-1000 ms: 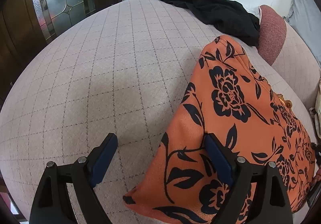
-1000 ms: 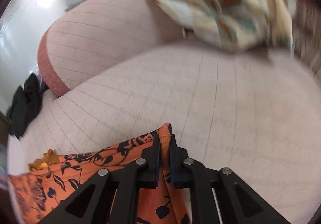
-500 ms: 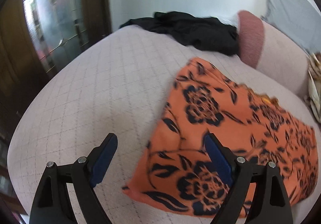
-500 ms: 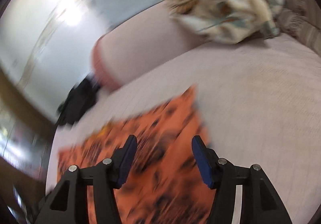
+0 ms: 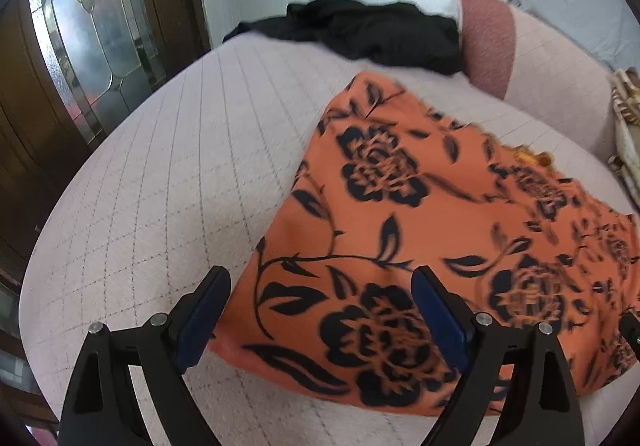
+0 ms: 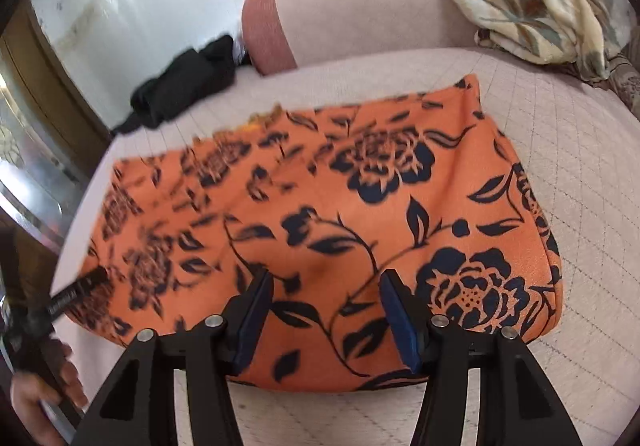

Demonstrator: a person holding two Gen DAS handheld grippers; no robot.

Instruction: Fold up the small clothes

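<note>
On the quilted sofa seat the orange floral garment now lies folded, released by the right gripper, both grippers' jaws apart and empty.

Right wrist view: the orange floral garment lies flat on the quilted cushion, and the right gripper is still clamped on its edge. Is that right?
Not quite. The orange floral garment does lie flat on the quilted cushion, but the right gripper is open, holding nothing. The right wrist view shows its fingers apart above the cloth.
</note>
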